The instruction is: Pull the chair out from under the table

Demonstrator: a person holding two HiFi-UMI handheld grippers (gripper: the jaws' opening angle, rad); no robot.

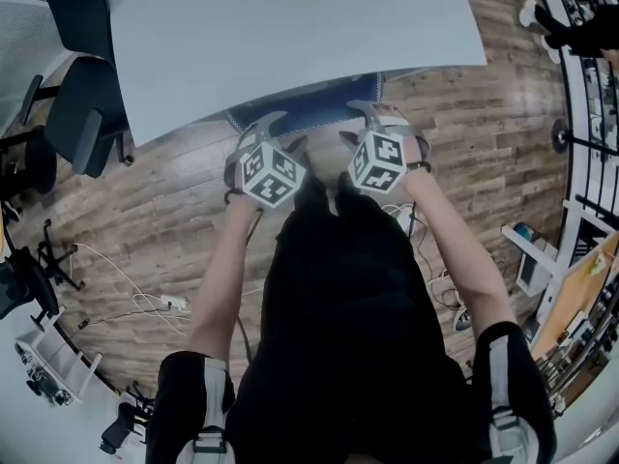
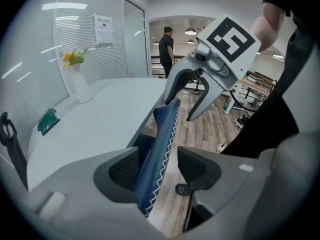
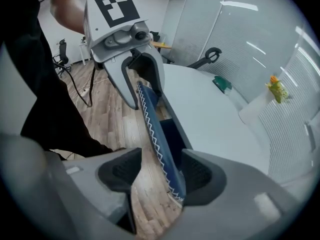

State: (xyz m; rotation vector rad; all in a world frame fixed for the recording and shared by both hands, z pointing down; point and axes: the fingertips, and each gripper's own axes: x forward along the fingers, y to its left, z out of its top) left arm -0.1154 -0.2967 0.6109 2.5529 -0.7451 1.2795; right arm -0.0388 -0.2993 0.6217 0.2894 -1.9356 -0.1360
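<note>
Straddling the top edge of the chair (image 1: 309,114), both tools stand open and clamp nothing. The left gripper (image 2: 161,169) has its jaws wide apart, with the blue, white-stitched backrest running between them; the fabric lies close against the table-side pad (image 2: 125,171), and bare floor shows between it and the other pad. The right gripper (image 3: 159,171) shows the same condition: jaws spread, backrest between them, close to the table-side pad (image 3: 197,171), with a clear gap at the opposite pad. Whether either near pad actually touches the fabric cannot be determined. The chair sits tucked under the white table (image 1: 290,27), only the top of its back showing at the table's near edge in the head view. Both grippers point downward, side by side along the backrest. A white vase with flowers (image 2: 80,84) and a green object (image 2: 48,120) stand on the tabletop. The floor (image 1: 174,211) is wood plank.
</note>
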